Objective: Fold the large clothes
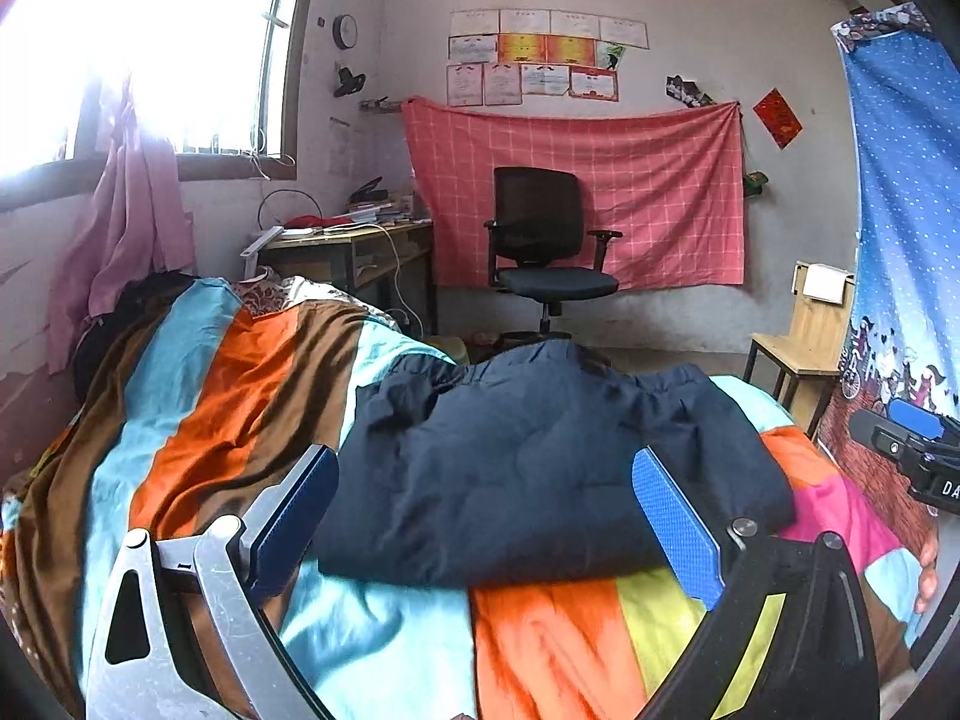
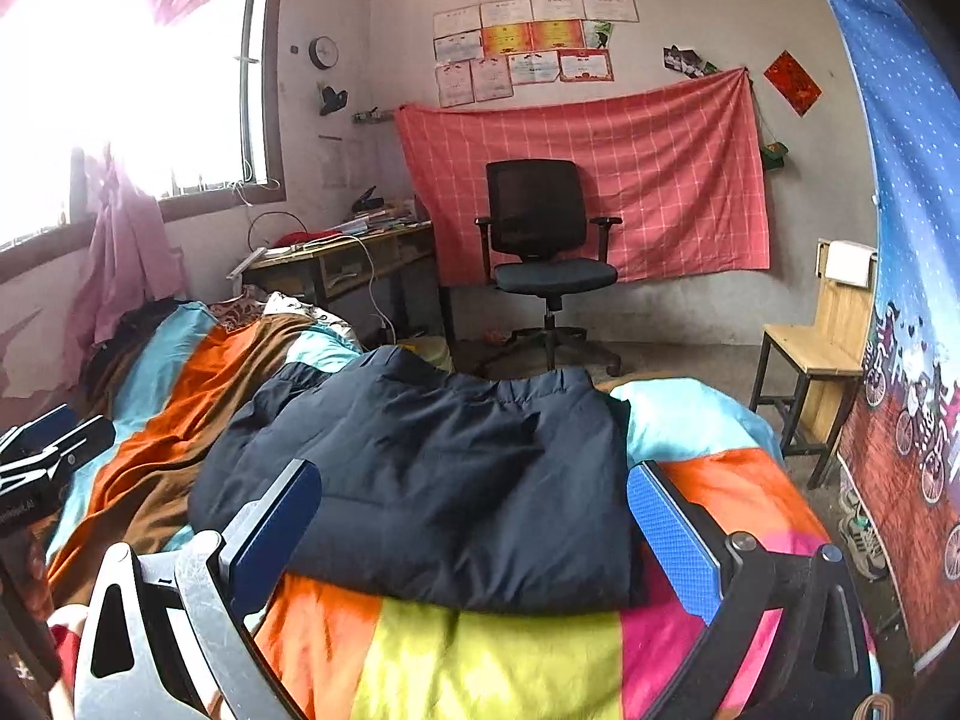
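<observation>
A dark navy padded jacket [image 1: 540,468] lies folded in a thick bundle on the striped bedspread [image 1: 240,420]; it also shows in the right wrist view [image 2: 444,480]. My left gripper [image 1: 486,492] is open and empty, its jaws wide apart above the jacket's near edge. My right gripper [image 2: 474,504] is open and empty, hovering over the jacket's near edge in the same way. The right gripper also shows at the right edge of the left wrist view [image 1: 918,438], and the left gripper at the left edge of the right wrist view [image 2: 48,450].
The bed's multicoloured cover [image 2: 498,654] runs to the near edge. A black office chair [image 1: 546,246] stands past the bed's foot, a cluttered desk [image 1: 354,246] to its left, a wooden chair [image 2: 822,348] on the right. A blue patterned curtain [image 2: 900,240] hangs at the right.
</observation>
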The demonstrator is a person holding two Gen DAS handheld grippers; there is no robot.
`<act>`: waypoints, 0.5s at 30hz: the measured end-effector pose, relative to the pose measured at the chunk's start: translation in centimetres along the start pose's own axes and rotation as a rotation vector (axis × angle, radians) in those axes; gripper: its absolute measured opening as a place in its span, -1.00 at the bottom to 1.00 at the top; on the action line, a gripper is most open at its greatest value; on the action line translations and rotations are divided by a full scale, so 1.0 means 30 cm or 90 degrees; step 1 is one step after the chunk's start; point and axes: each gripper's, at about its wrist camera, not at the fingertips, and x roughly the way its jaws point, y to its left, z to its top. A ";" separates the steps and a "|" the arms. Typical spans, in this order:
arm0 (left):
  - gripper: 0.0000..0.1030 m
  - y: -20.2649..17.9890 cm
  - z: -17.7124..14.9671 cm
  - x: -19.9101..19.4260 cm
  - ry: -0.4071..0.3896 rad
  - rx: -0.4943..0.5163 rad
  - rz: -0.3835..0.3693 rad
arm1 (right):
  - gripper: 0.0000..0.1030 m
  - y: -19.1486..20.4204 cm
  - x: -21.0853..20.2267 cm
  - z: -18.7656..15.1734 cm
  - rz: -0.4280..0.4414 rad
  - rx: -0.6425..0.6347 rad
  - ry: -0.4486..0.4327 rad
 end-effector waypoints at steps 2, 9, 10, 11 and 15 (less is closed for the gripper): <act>0.87 0.000 -0.021 -0.015 0.016 -0.005 -0.002 | 1.00 0.006 -0.026 -0.021 -0.001 0.004 -0.004; 0.88 0.005 -0.089 -0.073 0.035 -0.021 0.001 | 1.00 0.053 -0.103 -0.094 -0.004 0.003 -0.010; 0.88 0.005 -0.096 -0.082 0.034 -0.020 0.003 | 1.00 0.062 -0.114 -0.105 -0.003 0.000 -0.009; 0.88 0.005 -0.103 -0.090 0.033 -0.018 0.008 | 1.00 0.070 -0.121 -0.113 -0.002 -0.004 -0.009; 0.88 0.007 -0.132 -0.126 0.024 -0.010 0.016 | 1.00 0.108 -0.157 -0.146 0.000 -0.017 -0.016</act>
